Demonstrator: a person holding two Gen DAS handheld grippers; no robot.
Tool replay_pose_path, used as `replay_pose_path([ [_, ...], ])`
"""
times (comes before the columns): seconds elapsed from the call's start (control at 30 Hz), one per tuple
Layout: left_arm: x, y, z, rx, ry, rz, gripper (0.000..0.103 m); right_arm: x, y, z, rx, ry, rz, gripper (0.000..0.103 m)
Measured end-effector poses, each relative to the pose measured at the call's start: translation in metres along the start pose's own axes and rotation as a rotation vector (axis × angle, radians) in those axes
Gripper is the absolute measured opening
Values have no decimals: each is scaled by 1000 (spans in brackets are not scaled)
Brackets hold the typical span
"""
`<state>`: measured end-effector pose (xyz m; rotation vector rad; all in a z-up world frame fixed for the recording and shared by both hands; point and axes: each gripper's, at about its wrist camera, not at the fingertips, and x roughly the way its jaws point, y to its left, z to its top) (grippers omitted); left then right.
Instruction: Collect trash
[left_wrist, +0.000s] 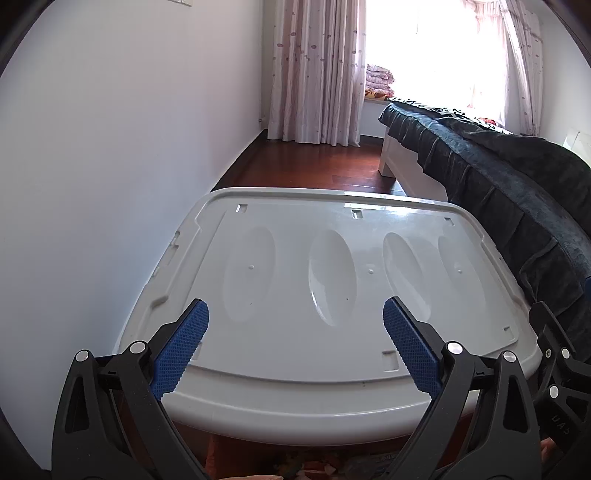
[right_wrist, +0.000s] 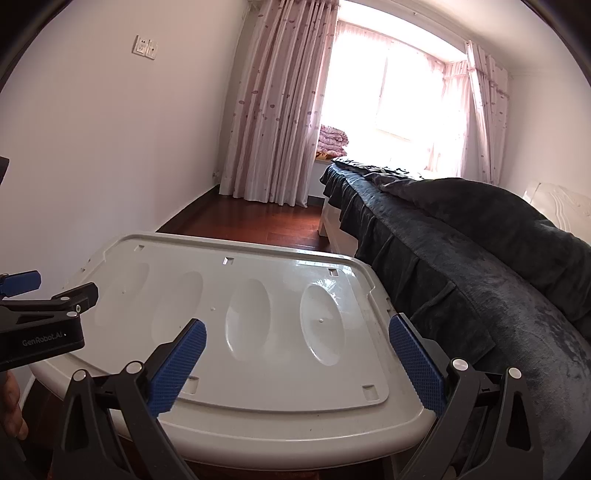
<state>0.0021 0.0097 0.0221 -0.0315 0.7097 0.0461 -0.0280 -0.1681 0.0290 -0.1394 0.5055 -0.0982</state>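
A white plastic storage-box lid (left_wrist: 295, 362) with oval dents lies flat in front of me; it also shows in the right wrist view (right_wrist: 258, 406). No trash shows on it. My left gripper (left_wrist: 295, 314) is open and empty above the lid's near edge. My right gripper (right_wrist: 297, 334) is open and empty above the lid's near right part. The left gripper's body (right_wrist: 40, 325) shows at the left edge of the right wrist view. Some colourful items (left_wrist: 314, 467) show dimly through the box below the lid.
A bed with a dark blue cover (right_wrist: 480, 258) runs along the right, close to the lid. A white wall (left_wrist: 92, 166) is on the left. Red wood floor (left_wrist: 314, 166) leads to pink curtains (left_wrist: 314, 74) and a bright window. Folded bedding (right_wrist: 334, 142) lies on the sill.
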Motion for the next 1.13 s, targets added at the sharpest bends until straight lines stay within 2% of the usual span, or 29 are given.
replay_pose_path([
  [0.57,0,-2,0,4,-5,11,93,-2,1,-1,-27,-13,-1,98],
  [0.93,-3,-1,0,30,-60,8,93,-1,9,-5,-51,-5,7,98],
  [1.13,1,-3,3,38,-37,-7,93,0,5,-4,-35,-9,-3,98],
])
